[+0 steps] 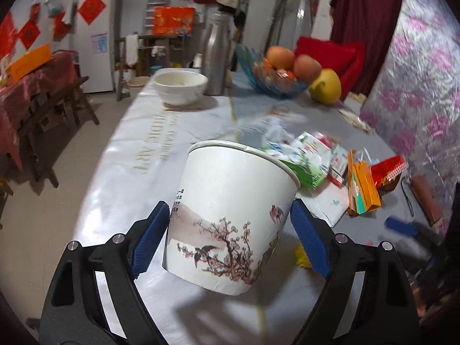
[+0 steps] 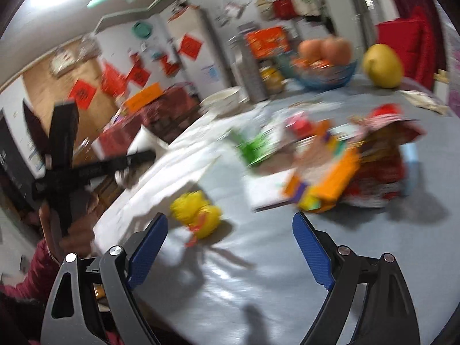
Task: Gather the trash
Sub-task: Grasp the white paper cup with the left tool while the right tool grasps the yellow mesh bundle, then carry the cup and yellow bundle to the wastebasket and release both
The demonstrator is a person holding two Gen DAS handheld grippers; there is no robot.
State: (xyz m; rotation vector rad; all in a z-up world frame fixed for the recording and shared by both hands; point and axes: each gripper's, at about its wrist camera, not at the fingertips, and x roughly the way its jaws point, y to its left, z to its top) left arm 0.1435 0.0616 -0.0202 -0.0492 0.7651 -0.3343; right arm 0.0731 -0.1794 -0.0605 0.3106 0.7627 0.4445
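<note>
Left gripper clamps one paper cup, tilted, lifted above table. Right gripper open wide, holding nothing, above table. One yellow crumpled wrapper near, just beyond its fingertips. Far right: litter pile, count unclear; one white bowl, one fruit bowl.

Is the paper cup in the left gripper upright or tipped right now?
Tipped. The paper cup leans with its rim toward the far right and its base lifted off the table, between the left gripper's pads.
</note>
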